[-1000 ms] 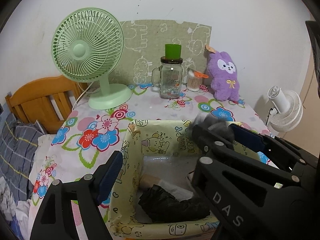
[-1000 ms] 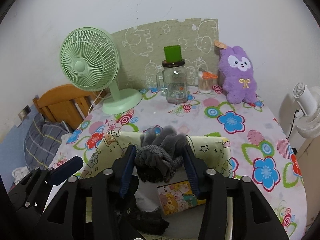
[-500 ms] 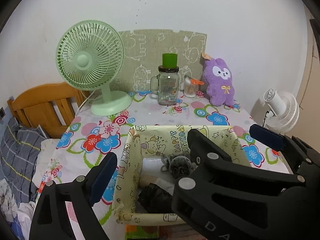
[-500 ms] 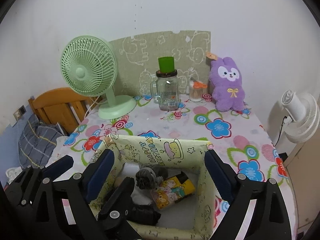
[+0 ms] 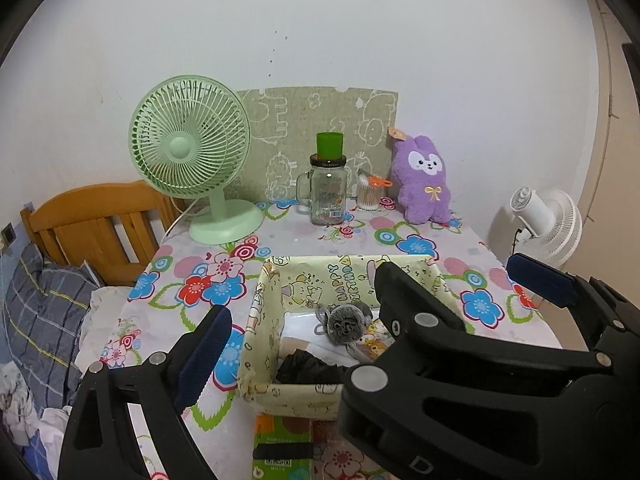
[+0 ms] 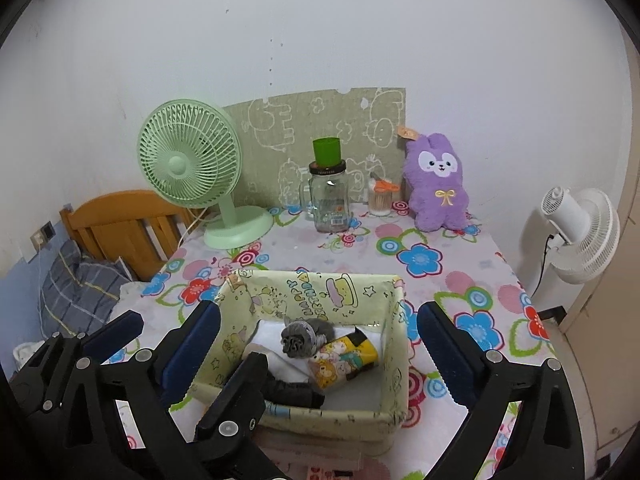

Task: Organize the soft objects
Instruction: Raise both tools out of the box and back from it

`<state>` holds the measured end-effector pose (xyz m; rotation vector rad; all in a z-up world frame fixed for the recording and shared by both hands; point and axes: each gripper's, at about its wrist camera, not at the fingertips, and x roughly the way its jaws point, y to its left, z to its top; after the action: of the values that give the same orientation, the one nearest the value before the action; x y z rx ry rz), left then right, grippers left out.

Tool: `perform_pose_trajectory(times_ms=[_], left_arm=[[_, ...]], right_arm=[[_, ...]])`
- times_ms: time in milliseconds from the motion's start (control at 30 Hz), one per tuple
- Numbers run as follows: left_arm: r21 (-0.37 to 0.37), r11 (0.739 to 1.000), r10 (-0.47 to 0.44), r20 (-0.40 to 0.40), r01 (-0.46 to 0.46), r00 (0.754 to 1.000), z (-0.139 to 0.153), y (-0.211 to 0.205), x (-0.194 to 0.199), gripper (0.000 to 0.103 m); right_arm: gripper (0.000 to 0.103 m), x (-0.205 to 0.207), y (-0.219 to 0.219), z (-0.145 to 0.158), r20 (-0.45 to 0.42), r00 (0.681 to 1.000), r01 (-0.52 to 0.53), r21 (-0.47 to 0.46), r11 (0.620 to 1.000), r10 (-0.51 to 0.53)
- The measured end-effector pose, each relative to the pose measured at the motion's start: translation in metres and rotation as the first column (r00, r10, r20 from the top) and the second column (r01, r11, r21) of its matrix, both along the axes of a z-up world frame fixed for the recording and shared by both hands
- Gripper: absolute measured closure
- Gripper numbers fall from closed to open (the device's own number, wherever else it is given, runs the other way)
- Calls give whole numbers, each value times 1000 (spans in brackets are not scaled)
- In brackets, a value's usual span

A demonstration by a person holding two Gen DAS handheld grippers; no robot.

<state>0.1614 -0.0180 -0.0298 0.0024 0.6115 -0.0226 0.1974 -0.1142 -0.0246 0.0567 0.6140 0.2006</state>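
A grey rolled sock (image 6: 304, 336) lies loose in the pale yellow cartoon-print box (image 6: 320, 292), on a white cloth (image 6: 272, 334) beside a yellow cartoon packet (image 6: 348, 360) and a black soft bundle (image 6: 292, 394). My right gripper (image 6: 319, 316) hangs above the box's near side; its jaws are opening and hold nothing. My left gripper (image 5: 320, 316) is close on its left, jaws also opening and empty; its left pad (image 5: 204, 352) shows, while the right gripper covers its other finger. A purple plush (image 5: 424, 184) sits against the back wall.
On the flowered tablecloth (image 5: 200, 280) stand a green fan (image 5: 188, 140), a glass mug jar (image 5: 328, 196) topped by a green cup, and a swab jar (image 5: 368, 196). A white fan (image 5: 548, 220) stands off the right edge, a wooden headboard (image 5: 100, 220) to the left.
The right gripper let go of the grey sock, which dropped into the box, and its jaws spread wide. Both grippers drew back and up from the box.
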Motion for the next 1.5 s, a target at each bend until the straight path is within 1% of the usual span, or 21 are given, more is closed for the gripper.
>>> perform_pose_trajectory(times_ms=[333, 533, 700, 900, 1167, 1300, 1500], left_arm=[[2, 1000, -22, 25, 22, 999, 7, -3, -28, 8], [-18, 999, -31, 26, 32, 999, 4, -2, -43, 8], [-14, 999, -40, 28, 40, 999, 1, -3, -54, 8], [-12, 998, -60, 37, 60, 998, -10, -3, -67, 8], [-20, 998, -57, 9, 58, 998, -28, -3, -76, 7], [-14, 998, -60, 20, 60, 998, -34, -5, -80, 7], [-28, 998, -55, 4, 55, 998, -48, -7, -85, 7]], right_arm=[[3, -34, -3, 9, 24, 999, 24, 6, 1000, -24], [3, -52, -6, 10, 28, 999, 35, 5, 999, -36], [3, -66, -7, 8, 28, 999, 43, 6, 999, -43], [3, -81, -5, -2, 33, 998, 51, -3, 999, -51], [3, -91, -7, -21, 19, 998, 54, -2, 999, -54], [3, -95, -8, -29, 18, 999, 51, 0, 999, -51], [3, -99, -10, -42, 12, 999, 53, -3, 999, -53]])
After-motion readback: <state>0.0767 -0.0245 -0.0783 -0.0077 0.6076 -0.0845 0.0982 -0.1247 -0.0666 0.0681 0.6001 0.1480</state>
